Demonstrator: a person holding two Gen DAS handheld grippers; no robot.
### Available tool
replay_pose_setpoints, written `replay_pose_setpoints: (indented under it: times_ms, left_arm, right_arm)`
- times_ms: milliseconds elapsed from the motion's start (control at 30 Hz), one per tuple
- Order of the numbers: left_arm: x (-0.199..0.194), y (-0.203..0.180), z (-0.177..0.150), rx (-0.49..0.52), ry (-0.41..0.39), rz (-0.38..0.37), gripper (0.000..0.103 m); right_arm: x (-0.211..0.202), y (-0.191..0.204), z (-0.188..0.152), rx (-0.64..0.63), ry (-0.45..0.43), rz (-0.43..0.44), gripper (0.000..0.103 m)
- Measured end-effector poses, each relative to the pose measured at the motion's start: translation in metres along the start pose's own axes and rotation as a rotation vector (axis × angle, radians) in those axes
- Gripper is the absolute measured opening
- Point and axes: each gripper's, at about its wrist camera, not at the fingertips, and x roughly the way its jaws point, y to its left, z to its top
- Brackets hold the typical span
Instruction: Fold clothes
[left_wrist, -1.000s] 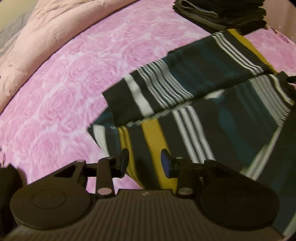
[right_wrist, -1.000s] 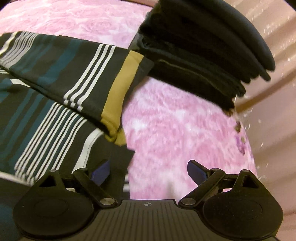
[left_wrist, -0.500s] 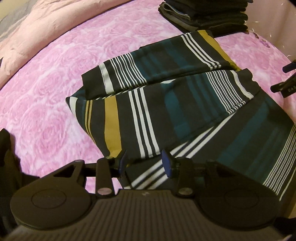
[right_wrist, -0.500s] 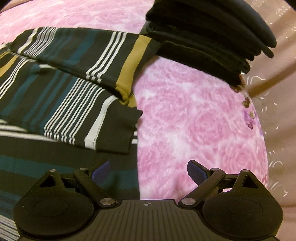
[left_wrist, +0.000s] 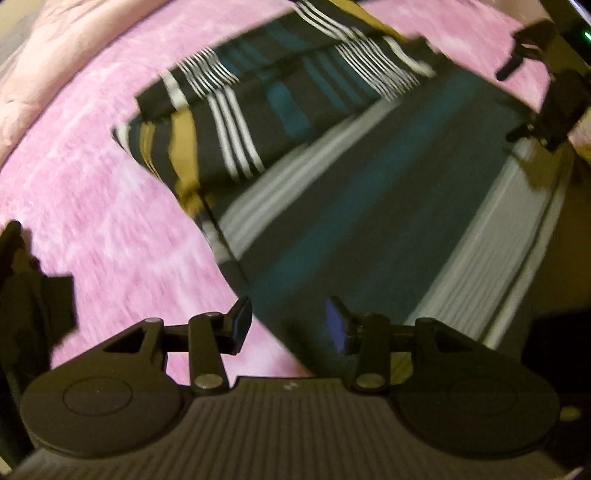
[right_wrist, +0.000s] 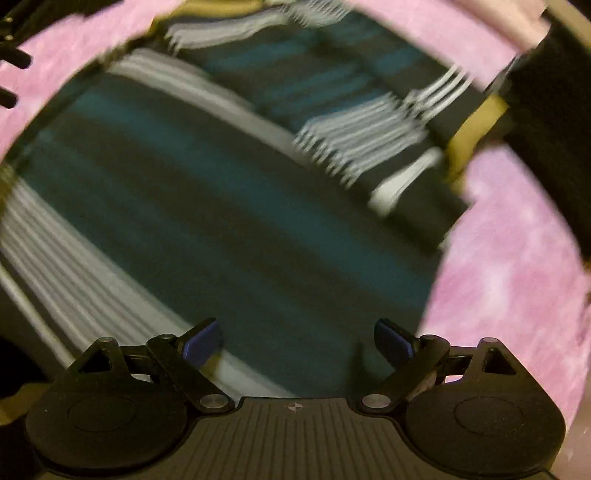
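Hovering unclenched, both hand-held grippers (left_wrist: 288, 325) (right_wrist: 297, 341) flank the striped garment (left_wrist: 369, 229), pink bedspread (left_wrist: 103, 206) bordering its edges.

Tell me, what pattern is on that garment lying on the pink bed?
The garment is black with teal, white and mustard-yellow stripes, clearest in the left wrist view.

Striped garment (left_wrist: 369, 229): your views smear its stripes; edges run off frame. Dark pile (right_wrist: 554, 122) at bed corner: cut off, unidentifiable.
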Motion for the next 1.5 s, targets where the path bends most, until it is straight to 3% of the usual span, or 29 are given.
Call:
replay_pose_setpoints:
  times_ms: [100, 300, 500, 767, 967, 1233, 1367, 1433, 1467, 1500]
  left_arm:
    - [0.002, -0.022, -0.039, 0.086, 0.025, -0.029, 0.040]
    - [-0.008, -0.046, -0.094, 0.198, -0.003, -0.072, 0.041]
    - [-0.013, -0.053, -0.117, 0.262, -0.061, -0.063, 0.042]
    - [-0.013, -0.059, -0.145, 0.282, -0.105, 0.003, 0.044]
    - [-0.003, -0.107, -0.181, 0.547, -0.130, 0.122, 0.044]
    - [0.017, -0.164, -0.201, 0.868, -0.242, 0.178, 0.044]
    - [0.023, -0.175, -0.197, 0.956, -0.285, 0.172, 0.044]
    - [0.021, -0.172, -0.190, 0.960, -0.285, 0.148, 0.032]
    - [0.019, -0.170, -0.186, 0.947, -0.282, 0.135, 0.016]
    - [0.013, -0.167, -0.181, 0.915, -0.284, 0.124, 0.010]
  right_arm:
    - [0.009, 0.019, -0.023, 0.063, 0.101, -0.032, 0.093]
    - [-0.020, 0.044, -0.067, 0.245, 0.117, -0.071, 0.093]
    - [-0.044, 0.079, -0.074, 0.181, 0.051, -0.109, 0.093]
    - [-0.047, 0.104, -0.051, 0.058, -0.023, -0.101, 0.093]
    - [-0.042, 0.100, -0.052, -0.021, -0.065, -0.071, 0.093]
    - [-0.035, 0.089, -0.077, -0.077, -0.092, -0.077, 0.093]
    - [-0.037, 0.087, -0.095, -0.057, -0.090, -0.086, 0.093]
    - [-0.040, 0.087, -0.102, -0.043, -0.092, -0.089, 0.093]
    - [-0.041, 0.088, -0.105, -0.036, -0.095, -0.090, 0.093]
    - [-0.044, 0.089, -0.107, -0.030, -0.101, -0.089, 0.093]
